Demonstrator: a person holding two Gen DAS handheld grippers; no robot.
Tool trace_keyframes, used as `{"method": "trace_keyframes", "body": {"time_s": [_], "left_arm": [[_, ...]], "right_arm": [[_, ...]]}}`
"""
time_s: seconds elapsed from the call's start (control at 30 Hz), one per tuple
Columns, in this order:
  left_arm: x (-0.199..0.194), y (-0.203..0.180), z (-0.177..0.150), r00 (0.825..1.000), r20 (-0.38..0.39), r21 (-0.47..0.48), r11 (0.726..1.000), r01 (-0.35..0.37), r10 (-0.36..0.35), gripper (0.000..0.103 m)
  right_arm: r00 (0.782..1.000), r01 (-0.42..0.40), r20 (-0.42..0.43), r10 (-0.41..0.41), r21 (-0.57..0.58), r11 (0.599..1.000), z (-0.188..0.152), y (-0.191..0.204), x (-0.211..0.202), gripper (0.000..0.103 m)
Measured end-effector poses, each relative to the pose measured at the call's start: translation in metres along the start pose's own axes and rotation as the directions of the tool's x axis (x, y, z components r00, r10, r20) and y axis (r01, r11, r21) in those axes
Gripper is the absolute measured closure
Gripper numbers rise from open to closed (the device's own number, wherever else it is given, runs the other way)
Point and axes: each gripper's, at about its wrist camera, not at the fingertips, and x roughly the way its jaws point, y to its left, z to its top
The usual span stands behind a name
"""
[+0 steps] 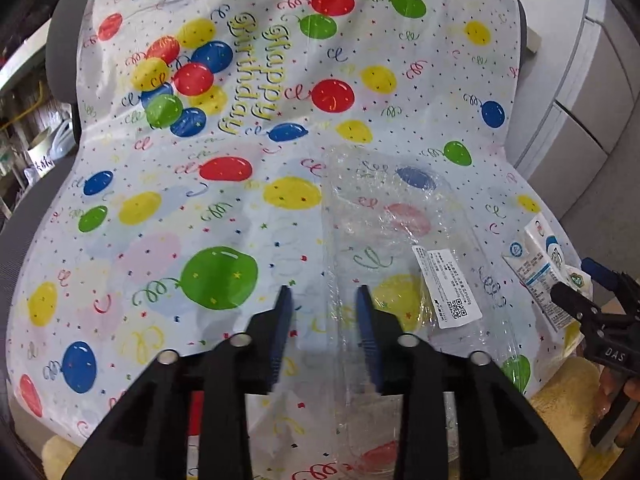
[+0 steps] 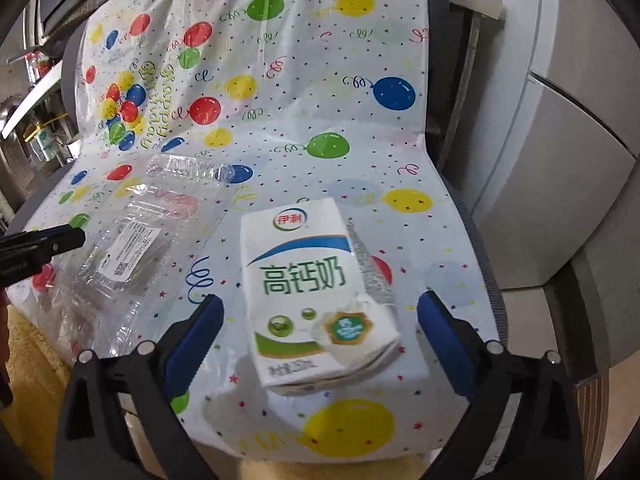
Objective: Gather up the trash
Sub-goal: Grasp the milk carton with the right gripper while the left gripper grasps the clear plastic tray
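Note:
A clear plastic clamshell box (image 1: 400, 240) with a white label lies on a balloon-print birthday sheet (image 1: 200, 200) draped over a chair. My left gripper (image 1: 324, 294) hovers at the box's near left edge. Its jaws stand a little apart with the box's thin rim between them, and the pads do not press on it. A white and green milk carton (image 2: 312, 292) lies flat on the sheet (image 2: 320, 100). My right gripper (image 2: 320, 300) stands wide open astride the carton, both pads clear of its sides. The carton (image 1: 532, 268) and the clear box (image 2: 132, 248) each show in the other wrist view too.
The chair's grey frame (image 2: 476, 240) rims the sheet. A yellow fluffy surface (image 1: 560, 392) lies below the seat's front edge. Grey cabinet fronts (image 2: 560, 160) stand close on the right. Cluttered shelves (image 1: 36, 148) are at the far left.

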Motion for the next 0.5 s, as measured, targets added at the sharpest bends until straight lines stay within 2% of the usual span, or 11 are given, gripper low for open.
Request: {"method": "trace_keyframes", "body": {"time_s": [0.07, 0.23, 0.4, 0.43, 0.5], "left_arm": [[-0.004, 0.001, 0.003, 1.0, 0.005, 0.008, 1.0, 0.001, -0.001, 0.065], [0.003, -0.003, 0.01, 0.999, -0.026, 0.023, 0.999, 0.043, -0.043, 0.065], [0.017, -0.006, 0.009, 0.998, -0.059, 0.037, 0.999, 0.039, -0.037, 0.066], [0.018, -0.007, 0.009, 0.998, -0.056, 0.041, 0.998, 0.038, -0.035, 0.066], [0.019, -0.007, 0.01, 0.998, -0.055, 0.049, 0.998, 0.036, -0.034, 0.066]], "right_arm": [[1.0, -0.03, -0.001, 0.03, -0.005, 1.0, 0.002, -0.005, 0.001, 0.006], [0.998, -0.041, -0.053, 0.037, -0.076, 0.996, 0.011, -0.002, 0.023, 0.006], [0.992, -0.069, -0.111, 0.062, -0.065, 0.995, 0.018, -0.005, 0.042, 0.007], [0.991, -0.077, -0.113, 0.07, -0.058, 0.995, 0.018, -0.005, 0.041, 0.016], [0.991, -0.093, -0.103, 0.088, -0.04, 0.995, 0.018, -0.006, 0.036, 0.019]]}}
